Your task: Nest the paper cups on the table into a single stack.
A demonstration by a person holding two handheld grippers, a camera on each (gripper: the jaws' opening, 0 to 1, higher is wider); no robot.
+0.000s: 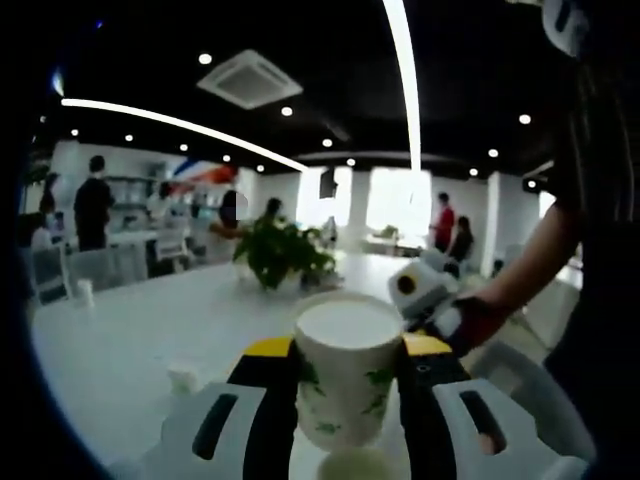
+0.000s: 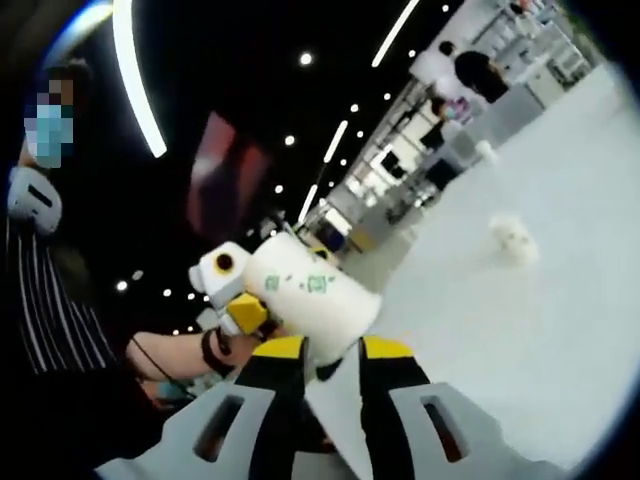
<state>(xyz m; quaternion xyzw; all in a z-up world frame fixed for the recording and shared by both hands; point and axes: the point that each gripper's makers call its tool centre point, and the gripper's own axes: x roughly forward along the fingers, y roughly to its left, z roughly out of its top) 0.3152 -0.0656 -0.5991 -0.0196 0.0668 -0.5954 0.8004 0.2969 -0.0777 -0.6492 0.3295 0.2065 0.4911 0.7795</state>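
A white paper cup (image 1: 345, 375) with green leaf print stands upright between the jaws of my left gripper (image 1: 347, 350), which is shut on it. Just under it, at the view's bottom edge, shows the rim of another cup (image 1: 355, 466). In the right gripper view the same held cup (image 2: 312, 285) hangs just past the yellow tips of my right gripper (image 2: 332, 350). Its jaws stand a little apart with nothing between them. The right gripper (image 1: 425, 290), in a person's hand, hovers to the right of the cup in the left gripper view.
A long white table (image 1: 150, 330) stretches ahead, with a potted plant (image 1: 282, 255) at its middle, a small cup (image 1: 85, 291) far left and a small white thing (image 1: 183, 378) nearer. A white lump (image 2: 515, 238) lies on the table. People stand in the background.
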